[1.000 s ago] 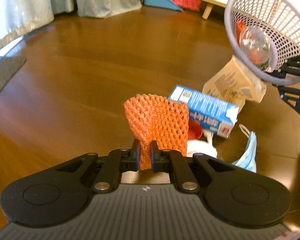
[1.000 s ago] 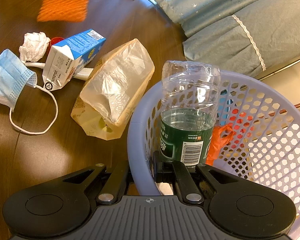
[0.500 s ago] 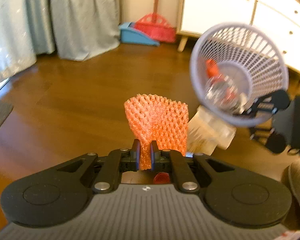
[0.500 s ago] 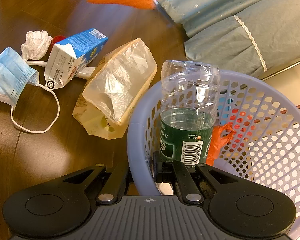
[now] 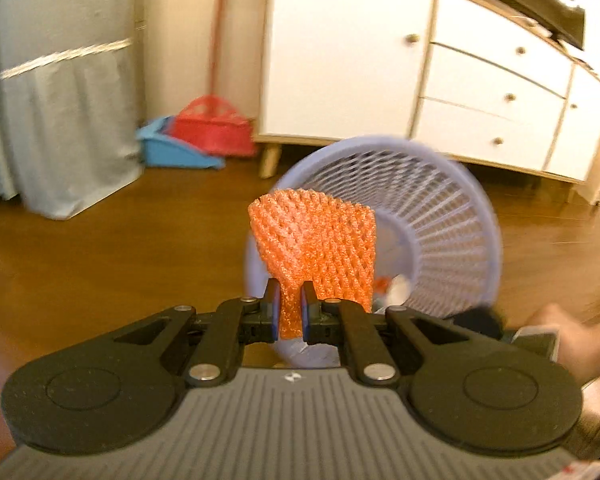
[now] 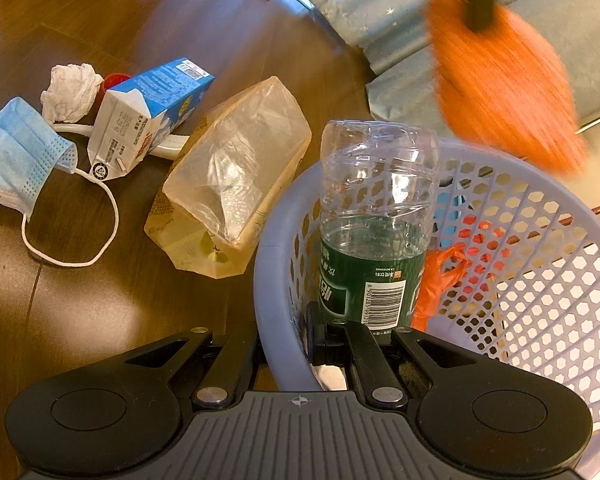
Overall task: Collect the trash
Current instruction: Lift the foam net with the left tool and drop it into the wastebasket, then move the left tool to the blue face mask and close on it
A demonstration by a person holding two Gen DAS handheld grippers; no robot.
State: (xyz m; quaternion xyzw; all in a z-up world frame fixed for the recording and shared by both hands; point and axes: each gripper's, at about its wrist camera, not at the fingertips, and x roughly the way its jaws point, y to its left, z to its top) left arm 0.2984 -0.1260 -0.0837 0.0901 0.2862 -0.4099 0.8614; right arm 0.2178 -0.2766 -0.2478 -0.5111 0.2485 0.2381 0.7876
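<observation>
left gripper [image 5: 289, 310]: jaws clamped on the orange foam net [image 5: 316, 246], held directly ahead of the basket [image 5: 452, 216] mouth. right gripper [image 6: 284, 338]: jaws clamped on the basket rim. risk: early release drops the light net short of the rim; basket tilt may spill the bottle [image 6: 374, 232].

Orange mesh net [image 5: 314, 246], lavender perforated basket [image 6: 540, 216], blue-white carton [image 6: 148, 114]
</observation>
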